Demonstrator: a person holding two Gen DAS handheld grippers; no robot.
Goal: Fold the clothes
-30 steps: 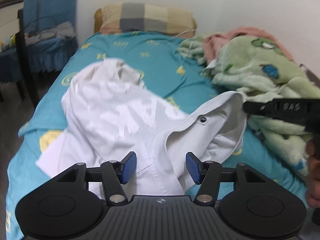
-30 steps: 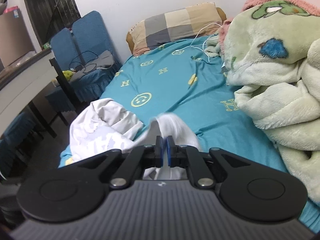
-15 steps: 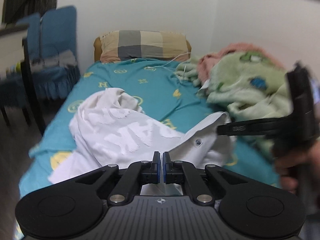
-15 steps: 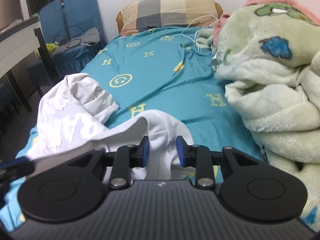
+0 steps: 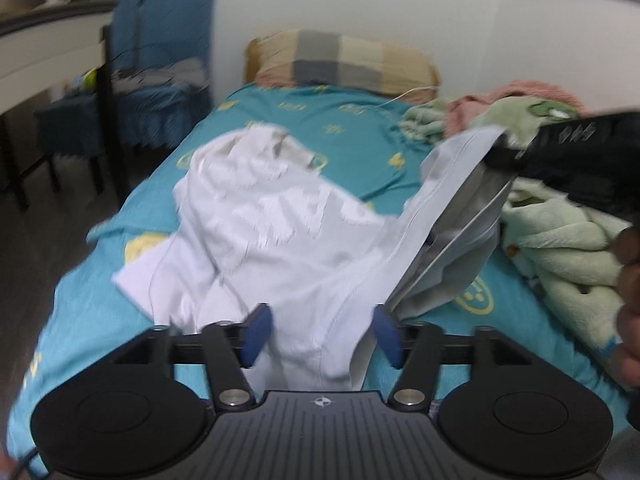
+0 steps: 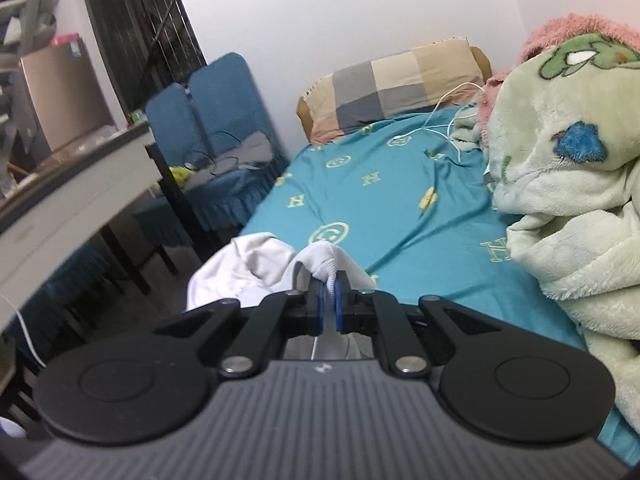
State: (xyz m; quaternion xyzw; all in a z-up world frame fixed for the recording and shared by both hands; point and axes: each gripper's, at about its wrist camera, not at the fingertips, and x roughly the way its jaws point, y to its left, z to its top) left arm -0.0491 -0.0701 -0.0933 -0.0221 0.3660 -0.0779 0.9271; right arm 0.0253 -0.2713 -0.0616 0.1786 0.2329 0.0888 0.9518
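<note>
Your left gripper (image 5: 320, 334) hangs over the near end of the bed (image 5: 352, 152), its jaws opening with a fold of the white garment (image 5: 280, 232) lying loose between the blue pads (image 5: 256, 334); they do not press on it. The garment sprawls crumpled across the teal sheet, from six o'clock up toward the middle of the left wrist view. At two o'clock in that view your right gripper (image 5: 508, 152) lifts one edge of the cloth off the bed. Seen from its own camera, the right gripper (image 6: 328, 300) has its jaws nearly together, pinching a ribbed white hem. A checked pillow (image 6: 396, 88) lies at the far end at twelve o'clock, and a green plush blanket (image 6: 568, 184) is heaped at three o'clock.
</note>
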